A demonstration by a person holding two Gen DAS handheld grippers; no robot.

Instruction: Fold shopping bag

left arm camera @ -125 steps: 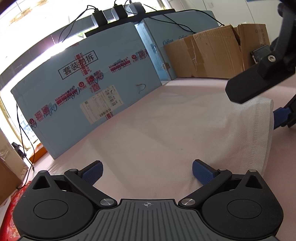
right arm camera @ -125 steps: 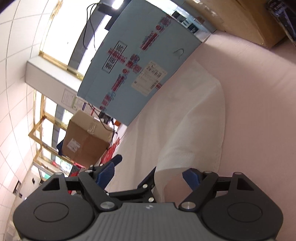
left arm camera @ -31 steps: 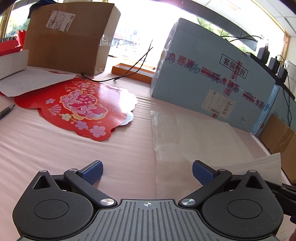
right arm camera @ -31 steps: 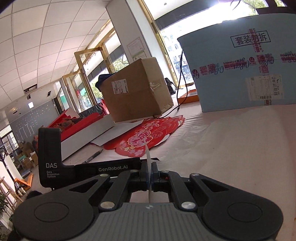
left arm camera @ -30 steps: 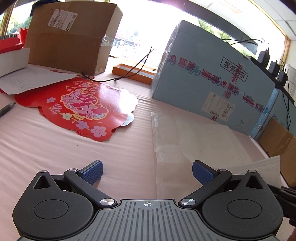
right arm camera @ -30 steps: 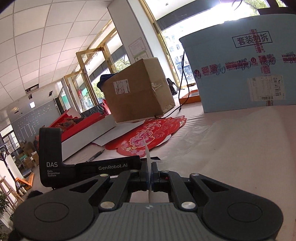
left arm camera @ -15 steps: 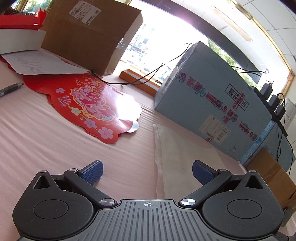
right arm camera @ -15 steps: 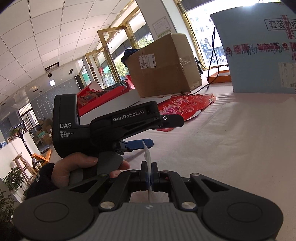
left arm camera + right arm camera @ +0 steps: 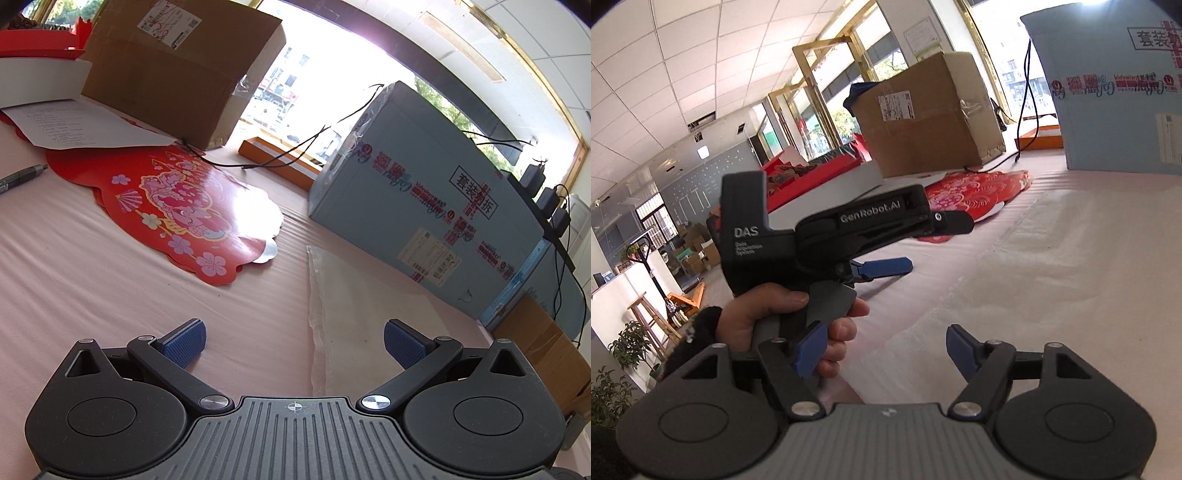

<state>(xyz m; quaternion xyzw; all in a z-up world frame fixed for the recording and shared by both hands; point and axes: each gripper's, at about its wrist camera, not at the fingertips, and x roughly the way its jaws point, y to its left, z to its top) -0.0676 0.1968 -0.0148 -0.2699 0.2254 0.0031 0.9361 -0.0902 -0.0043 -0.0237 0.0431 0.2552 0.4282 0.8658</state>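
Observation:
The white shopping bag (image 9: 351, 314) lies flat on the pink tablecloth (image 9: 110, 288), just ahead of my left gripper (image 9: 294, 343). That gripper is open, with nothing between its blue pads (image 9: 184, 341). In the right wrist view the bag (image 9: 1052, 273) spreads out ahead and to the right. My right gripper (image 9: 886, 350) has its jaws opening; nothing is between them and the cloth lies loose below. The left gripper (image 9: 938, 245), held by a hand (image 9: 768, 314), hovers open at the bag's left edge.
A large light blue carton (image 9: 424, 221) stands close behind the bag. A red paper decoration (image 9: 177, 199), a brown box (image 9: 177, 70), a paper sheet (image 9: 74, 125), a pen (image 9: 18, 179) and an orange box (image 9: 277, 158) with a cable lie to the left.
My right gripper was shut on the bag's edge and has opened, letting it go. The raised bag corner has left the left wrist view, which has rolled slightly.

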